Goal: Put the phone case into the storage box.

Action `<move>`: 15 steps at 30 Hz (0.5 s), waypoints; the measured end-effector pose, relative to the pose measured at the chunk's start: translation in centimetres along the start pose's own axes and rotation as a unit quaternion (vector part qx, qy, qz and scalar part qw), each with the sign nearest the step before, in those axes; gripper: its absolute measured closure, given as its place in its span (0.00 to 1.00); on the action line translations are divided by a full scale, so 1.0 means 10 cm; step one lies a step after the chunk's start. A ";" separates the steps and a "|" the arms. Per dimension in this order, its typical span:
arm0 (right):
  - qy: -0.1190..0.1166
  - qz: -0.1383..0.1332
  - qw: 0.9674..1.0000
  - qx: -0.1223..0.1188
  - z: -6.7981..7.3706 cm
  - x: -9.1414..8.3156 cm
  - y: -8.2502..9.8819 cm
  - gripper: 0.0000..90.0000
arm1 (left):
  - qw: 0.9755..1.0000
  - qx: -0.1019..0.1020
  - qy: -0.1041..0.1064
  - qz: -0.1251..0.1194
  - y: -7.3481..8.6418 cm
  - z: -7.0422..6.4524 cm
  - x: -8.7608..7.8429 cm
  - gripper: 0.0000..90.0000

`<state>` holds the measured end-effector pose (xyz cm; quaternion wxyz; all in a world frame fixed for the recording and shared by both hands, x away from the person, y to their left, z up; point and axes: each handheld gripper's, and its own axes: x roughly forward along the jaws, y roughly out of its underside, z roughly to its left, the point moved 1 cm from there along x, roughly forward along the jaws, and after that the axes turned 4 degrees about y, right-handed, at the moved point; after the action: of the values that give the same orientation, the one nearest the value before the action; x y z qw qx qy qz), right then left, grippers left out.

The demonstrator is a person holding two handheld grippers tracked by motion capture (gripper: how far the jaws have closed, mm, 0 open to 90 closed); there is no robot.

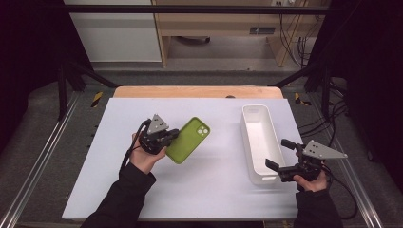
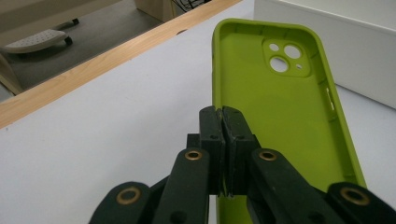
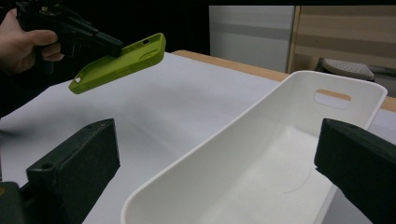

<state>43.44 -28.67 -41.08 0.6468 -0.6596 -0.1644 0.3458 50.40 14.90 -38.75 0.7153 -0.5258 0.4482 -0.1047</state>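
Observation:
A lime-green phone case hangs above the white tabletop left of centre, hollow side up. My left gripper is shut on its long edge. In the left gripper view the two pads pinch the case's rim, and the case stretches away to its camera cut-out. The right gripper view shows the case tilted in the air at upper left. My right gripper stands open at the near end of a white bin, its jaws either side of the bin's near rim.
The bin's inside holds nothing and has a handle slot in its far wall. A wooden table edge runs along the back. Metal frame rails flank the board on both sides.

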 end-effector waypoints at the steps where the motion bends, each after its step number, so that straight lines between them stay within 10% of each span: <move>1: 0.000 0.000 1.000 -0.001 0.00 0.00 0.00 0.00 | 1.000 0.002 0.002 0.000 0.00 -0.01 0.00 0.98; 15: -0.005 0.007 1.000 -0.004 0.09 0.04 -0.06 0.00 | 0.999 0.036 0.011 -0.013 -0.07 -0.24 -0.04 0.98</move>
<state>43.29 -27.71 -40.52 0.6407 -0.6618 -0.1648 0.3528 48.59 13.27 -38.01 0.7272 -0.5043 0.4454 -0.1359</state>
